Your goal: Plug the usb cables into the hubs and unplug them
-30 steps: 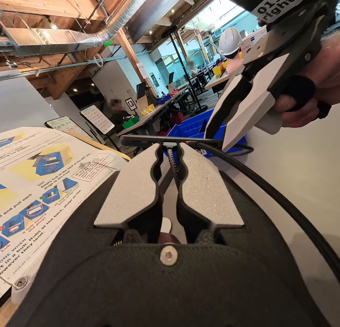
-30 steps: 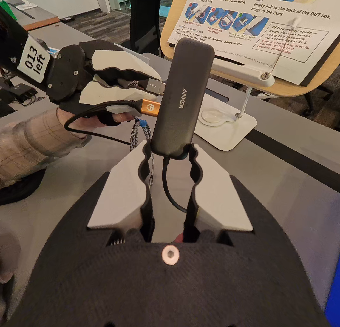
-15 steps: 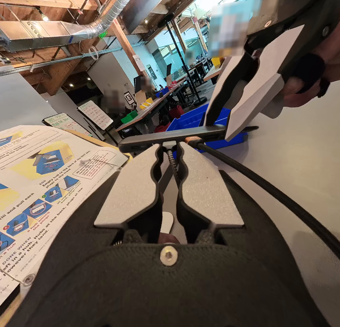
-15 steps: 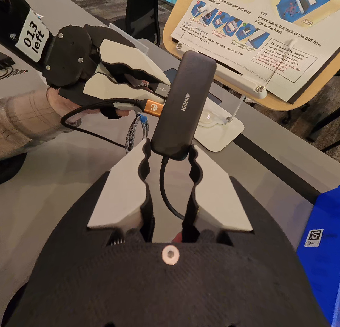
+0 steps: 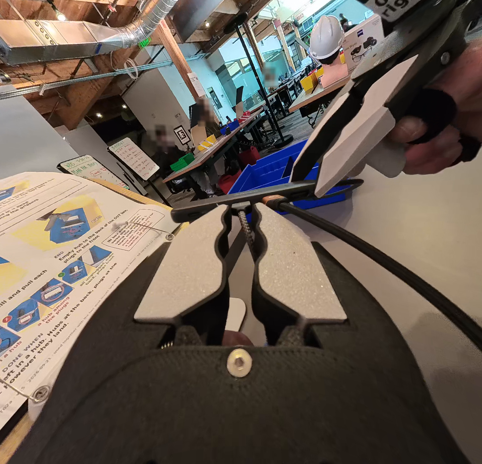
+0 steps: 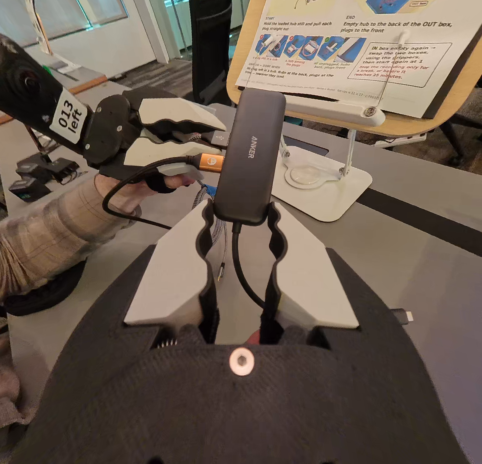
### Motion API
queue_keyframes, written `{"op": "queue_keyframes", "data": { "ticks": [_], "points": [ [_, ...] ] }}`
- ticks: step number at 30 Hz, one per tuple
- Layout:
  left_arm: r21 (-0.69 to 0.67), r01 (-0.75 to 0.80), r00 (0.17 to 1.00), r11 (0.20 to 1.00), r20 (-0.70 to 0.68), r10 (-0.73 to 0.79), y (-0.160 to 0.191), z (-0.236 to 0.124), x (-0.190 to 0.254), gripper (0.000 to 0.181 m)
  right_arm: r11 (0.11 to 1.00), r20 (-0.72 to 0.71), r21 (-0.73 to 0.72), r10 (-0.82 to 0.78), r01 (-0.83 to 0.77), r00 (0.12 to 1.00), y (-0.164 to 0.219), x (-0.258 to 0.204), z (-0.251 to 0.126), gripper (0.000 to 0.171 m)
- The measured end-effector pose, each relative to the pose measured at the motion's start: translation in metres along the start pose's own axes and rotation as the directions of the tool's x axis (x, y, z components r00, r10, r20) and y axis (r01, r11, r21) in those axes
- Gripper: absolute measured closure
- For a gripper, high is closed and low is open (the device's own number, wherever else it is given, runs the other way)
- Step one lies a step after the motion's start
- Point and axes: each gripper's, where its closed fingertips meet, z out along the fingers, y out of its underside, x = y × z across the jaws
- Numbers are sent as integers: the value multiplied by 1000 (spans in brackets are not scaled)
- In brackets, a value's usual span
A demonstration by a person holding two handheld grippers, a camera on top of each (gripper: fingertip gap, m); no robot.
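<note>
**Inspector:** State the right gripper [image 6: 240, 211].

**Assistant:** Its jaws are clamped on the near end of the dark grey USB hub [image 6: 250, 154], which is held clear above the grey table [image 6: 391, 255], its far end pointing toward the document stand [image 6: 323, 190]. The hub's own black lead [image 6: 242, 263] drops from that gripped end, down between the fingers.

**Inspector:** And the left gripper [image 6: 221, 135]?

**Assistant:** Closed on the silver USB-A plug [image 6: 220, 138] of the braided grey cable [image 6: 217, 232]. The plug meets the hub's left edge; how far it is seated, I cannot tell. In the left wrist view the braided cable [image 5: 245, 227] runs back between the nearly shut fingers [image 5: 187, 263].

**Inspector:** Other connections?

**Assistant:** One. An orange-collared plug [image 6: 211, 162] sits in the same edge of the hub, just below the silver plug. Its black cable [image 6: 125, 190] loops down under the left hand [image 6: 146, 188].

**Inspector:** Surroundings?

**Assistant:** An instruction sheet [image 6: 360, 42] rests on the stand toward the table's far edge. A blue bin [image 5: 266, 172] shows behind the hub [image 5: 247, 195] in the left wrist view. A loose connector [image 6: 403, 317] lies on the table at the right.
</note>
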Motion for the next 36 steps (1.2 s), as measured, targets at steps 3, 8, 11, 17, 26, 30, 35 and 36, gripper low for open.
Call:
{"op": "queue_keyframes", "data": {
  "ticks": [3, 8, 11, 17, 26, 30, 35, 36],
  "points": [
    [18, 11, 1000, 1000, -9, -11, -4, -2, 0, 167, 999, 3, 31, 32, -33, 999, -1, 3, -2, 131],
    [19, 15, 1000, 1000, -14, -15, -4, -4, -3, 167, 995, 14, 69, 67, -68, 998, -2, 3, -2, 131],
    [25, 34, 999, 999, -29, -33, -5, -6, -3, 165, 993, 25, 87, 79, -81, 997, -3, 2, -2, 131],
    [3, 76, 994, 997, -74, -76, -1, -5, 2, 172, 991, 25, 116, 64, -66, 998, -6, 0, -3, 131],
    [24, 69, 995, 997, -78, -67, -9, -6, 4, 181, 989, 44, 141, 39, -44, 998, -5, -4, -3, 131],
    [52, 59, 992, 997, -112, -53, -15, -10, 8, 181, 988, 152, 128, 66, -86, 986, -3, -13, -3, 122],
    [89, 13, 983, 996, -186, 4, -26, -16, 20, 181, 963, 419, 109, 181, -247, 890, -10, -27, -8, 122],
    [98, 9, 980, 995, -197, 10, -28, -17, 23, 181, 962, 458, 94, 187, -257, 869, -10, -30, -8, 130]
  ]
}}
